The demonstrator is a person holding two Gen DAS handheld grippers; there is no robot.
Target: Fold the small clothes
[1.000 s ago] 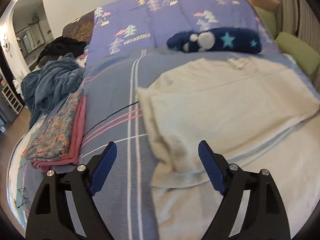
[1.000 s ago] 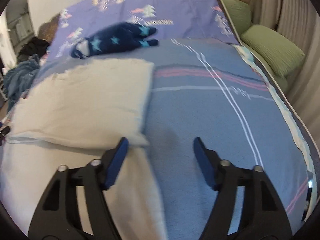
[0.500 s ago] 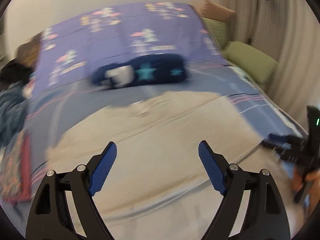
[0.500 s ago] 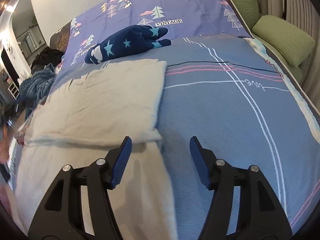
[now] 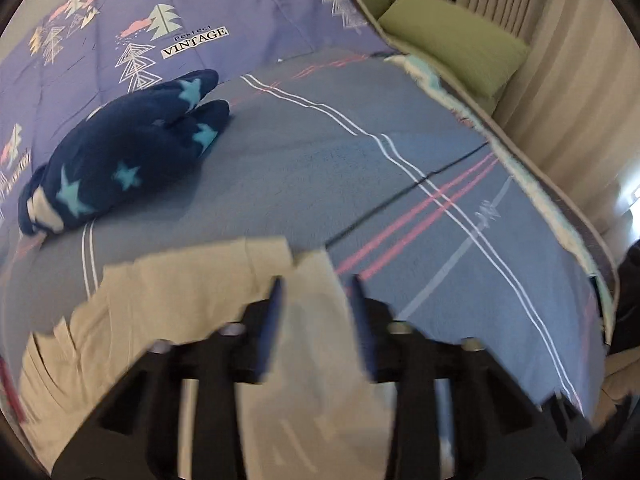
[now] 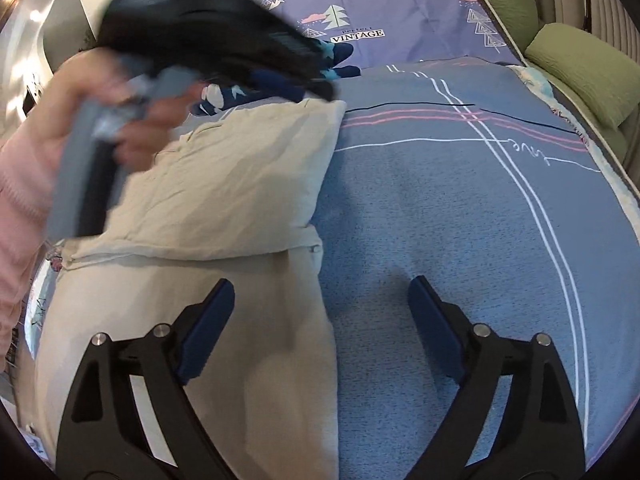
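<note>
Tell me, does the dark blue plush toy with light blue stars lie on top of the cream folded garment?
No, in the left wrist view the plush toy rests on the blue bedspread, apart from the cream garment.

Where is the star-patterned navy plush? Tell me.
Left wrist view, upper left: the navy plush lies on the blue blanket, beyond the cream garment.

Soft, even room light in both views. Bright lamp spots top left in the right view, by the white wall [image 6: 60, 32]. Pale glow on the curtains [image 5: 568, 92] in the left view. Faint grey shadow under the right tongs [image 6: 320, 316] on the bed [image 6: 460, 208]. Left view smeared with motion blur, worst on the left tongs [image 5: 316, 312] and the cream cloth [image 5: 168, 304]. Blurred hand [image 6: 120, 120] too. Straight lines bent near the round edges, dark black corners.
</note>
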